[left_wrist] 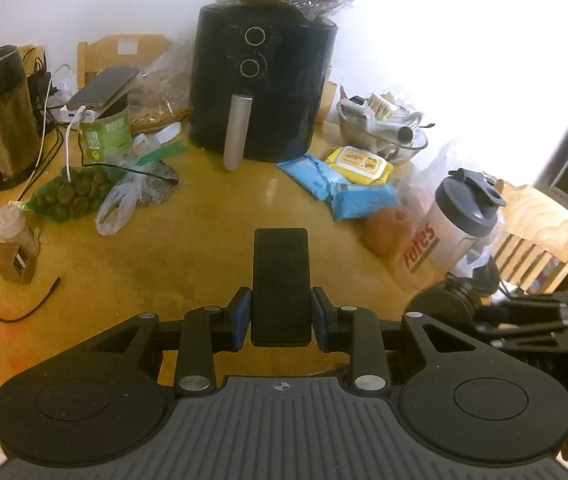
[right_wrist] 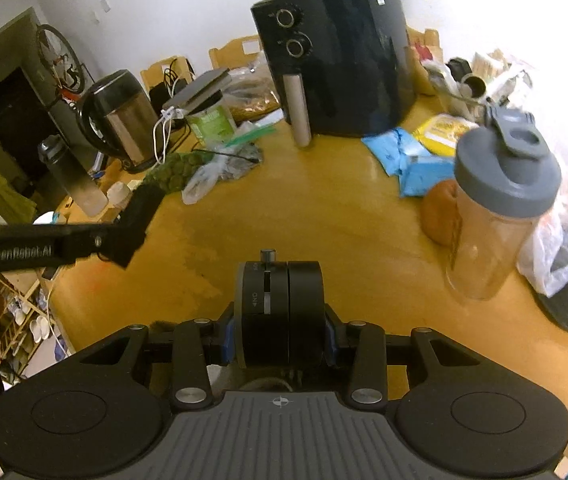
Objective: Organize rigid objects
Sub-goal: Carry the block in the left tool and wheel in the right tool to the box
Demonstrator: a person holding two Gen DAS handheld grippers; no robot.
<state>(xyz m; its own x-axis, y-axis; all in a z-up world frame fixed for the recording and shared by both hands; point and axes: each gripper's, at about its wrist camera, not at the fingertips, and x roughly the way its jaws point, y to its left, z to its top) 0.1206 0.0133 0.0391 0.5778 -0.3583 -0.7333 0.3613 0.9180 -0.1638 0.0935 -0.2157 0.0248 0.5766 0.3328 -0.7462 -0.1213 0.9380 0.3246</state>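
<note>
Left gripper (left_wrist: 282, 316): blue pads closed against the sides of a flat black rectangular slab (left_wrist: 281, 286), held lengthwise, lifted clear above the yellow wooden table (left_wrist: 204, 240). Right gripper (right_wrist: 278, 338): jaws part-way apart and clamped on a squat black cylindrical device with a slider marked "ON" (right_wrist: 280, 308), also held above the tabletop. Behind both, a black air fryer with two dials (left_wrist: 262, 80) stands at the wall. A clear shaker bottle with grey flip lid (right_wrist: 495, 208) stands right, just beside an orange fruit (right_wrist: 437, 212).
</note>
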